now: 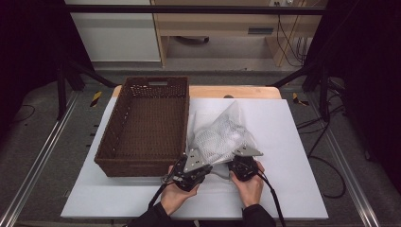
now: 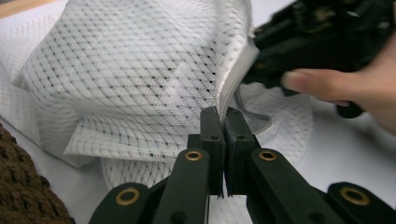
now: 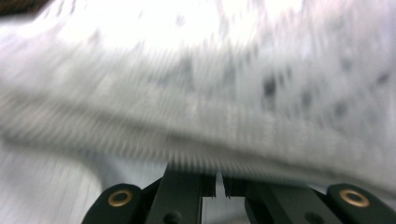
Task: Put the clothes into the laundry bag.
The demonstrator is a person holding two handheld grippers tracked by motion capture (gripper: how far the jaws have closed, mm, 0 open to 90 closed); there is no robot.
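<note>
Person is standing at near edge of worktop (image 1: 293,142), which is lying under a white sheet w/ a strip of bare wood showing at the far edge. Brown wicker basket (image 1: 142,163) is sitting on left half, long side running away from the person, nothing visible inside. White mesh cloth (image 1: 220,135) is lying just right of basket, near its right wall, bunched up and rising to a peak toward the far side. Both hands are holding grippers at cloth's near edge. Left gripper (image 1: 191,163) is sitting at near-left corner of cloth, close to basket's near-right corner; in the left gripper view its jaws are pressing together on a thick hemmed edge of the mesh cloth (image 2: 140,79), fabric folding up and away to the left, basket weave (image 2: 23,186) showing at lower left. Right gripper (image 1: 243,158) is sitting at cloth's near-right corner, right hand (image 1: 249,184) wrapping it from below; same gripper (image 2: 322,42) and its hand (image 2: 355,88) are showing at upper right of left gripper view. Right gripper view is heavily motion-blurred: jaws nearly together w/ a thin gap, cloth (image 3: 210,93) lying right across their tips; whether they're actually clamping it, cannot tell.
</note>
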